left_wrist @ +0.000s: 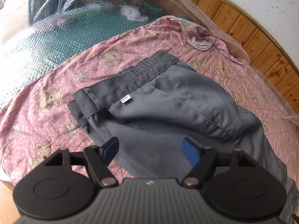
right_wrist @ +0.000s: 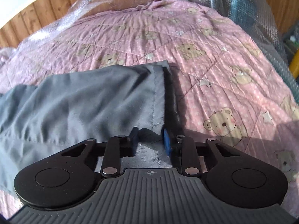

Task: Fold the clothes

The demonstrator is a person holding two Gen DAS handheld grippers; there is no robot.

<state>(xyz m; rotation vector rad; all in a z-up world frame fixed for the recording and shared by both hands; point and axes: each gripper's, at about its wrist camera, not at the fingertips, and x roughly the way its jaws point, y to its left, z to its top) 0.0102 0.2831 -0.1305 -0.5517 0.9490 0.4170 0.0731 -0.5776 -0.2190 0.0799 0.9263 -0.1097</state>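
Lying across a pink bear-print quilt (left_wrist: 52, 85) on a bed: grey trousers (left_wrist: 168, 100), waistband (left_wrist: 142, 69) at the far end, smooth matte cloth doubled over itself and rumpled along one seam. Hovering over the upper part, left gripper (left_wrist: 150, 150) gaping wide and holding nothing, seemingly poised for a fresh grip. Straddling the stitched leg hem (right_wrist: 158, 97) at the other end, right gripper (right_wrist: 149, 141) narrowed with cloth between its blue pads (right_wrist: 166, 143), though whether actually pinching cannot be told

Sunlit pink teddy-bear quilt (left_wrist: 46, 85), wood-panelled wall (left_wrist: 243, 29), bubble wrap (left_wrist: 56, 18) behind.
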